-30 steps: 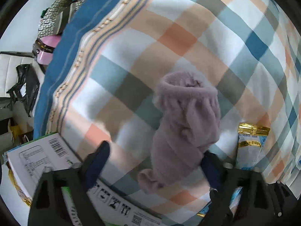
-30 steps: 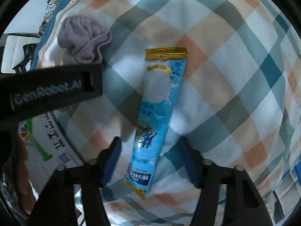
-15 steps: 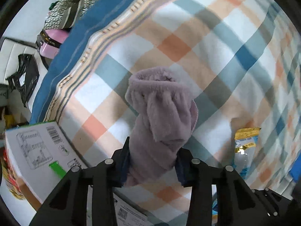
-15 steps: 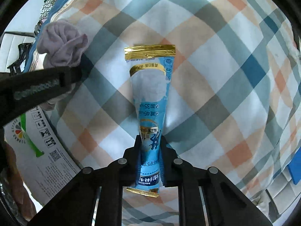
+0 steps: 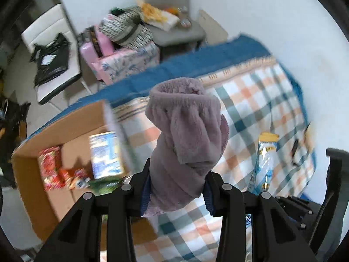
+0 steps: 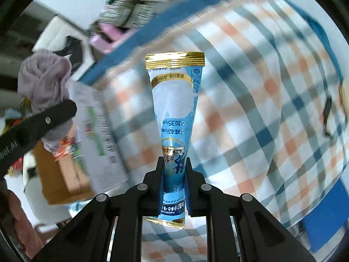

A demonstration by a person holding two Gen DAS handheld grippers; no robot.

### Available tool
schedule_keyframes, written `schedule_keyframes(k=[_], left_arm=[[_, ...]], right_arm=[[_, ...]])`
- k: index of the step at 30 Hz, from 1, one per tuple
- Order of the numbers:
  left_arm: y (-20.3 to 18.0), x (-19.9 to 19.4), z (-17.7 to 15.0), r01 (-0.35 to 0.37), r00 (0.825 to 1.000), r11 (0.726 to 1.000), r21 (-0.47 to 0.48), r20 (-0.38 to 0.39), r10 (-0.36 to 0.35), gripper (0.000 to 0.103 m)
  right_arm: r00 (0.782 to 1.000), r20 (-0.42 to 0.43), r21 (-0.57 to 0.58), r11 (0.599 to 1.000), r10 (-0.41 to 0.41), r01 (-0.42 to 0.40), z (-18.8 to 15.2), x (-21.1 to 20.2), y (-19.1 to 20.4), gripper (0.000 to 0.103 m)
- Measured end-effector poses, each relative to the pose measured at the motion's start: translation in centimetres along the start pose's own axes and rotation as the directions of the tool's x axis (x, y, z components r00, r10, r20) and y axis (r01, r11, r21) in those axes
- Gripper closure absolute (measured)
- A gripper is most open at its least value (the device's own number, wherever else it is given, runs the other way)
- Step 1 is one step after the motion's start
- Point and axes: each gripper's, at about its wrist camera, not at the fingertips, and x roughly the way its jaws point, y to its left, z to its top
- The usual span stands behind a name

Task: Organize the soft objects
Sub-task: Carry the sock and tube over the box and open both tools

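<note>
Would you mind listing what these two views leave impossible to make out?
- Left wrist view: contents of the cardboard box are motion-blurred; only red and blue packaging shows.
- Left wrist view: the lower end of the purple sock is hidden between the left gripper fingers.
- Right wrist view: the small print on the blue packet held by the right gripper is unreadable.
- Right wrist view: a dark object on the plaid blanket is too blurred.

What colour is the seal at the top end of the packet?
Gold; the packet itself is light blue and white. Right wrist view shows it best.
</note>
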Motion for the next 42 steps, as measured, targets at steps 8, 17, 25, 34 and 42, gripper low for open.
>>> schedule_keyframes(k=[8, 17, 25, 34, 42], left_arm=[[10.8, -5.3, -3.7, -0.046, 0.996, 0.977, -0.208, 0.064, 0.061, 0.066], [21.9, -4.7, -9.7, -0.069, 0.997, 0.885, -0.461, 0.006, 0.081, 0.066], [25.9, -2.0, -12.6, -0.073, 0.997, 0.843, -0.534, -0.053, 0.053, 0.066], [27.5, 1.1, -13.4, -0.068, 0.995, 0.830, -0.553, -0.104, 0.012, 0.066], [28.0, 3.1, -12.9, -0.082, 0.989, 0.838, -0.540, -0.145, 0.003, 0.066]], right_arm=[[0.996, 0.043, -0.287, 0.956, 0.083, -0.067, -0.7, -7.2, 8.6, 0.087], [0.997, -0.005, -0.518, 0.853, 0.078, -0.069, -3.5, -3.7, 21.1, 0.087], [0.998, -0.055, -0.617, 0.786, 0.014, -0.045, -5.3, 1.6, 26.5, 0.087], [0.995, -0.085, -0.658, 0.753, -0.053, -0.016, -5.5, 6.1, 29.0, 0.087], [0.989, -0.118, -0.676, 0.736, -0.085, -0.018, -5.2, 9.1, 29.9, 0.086]])
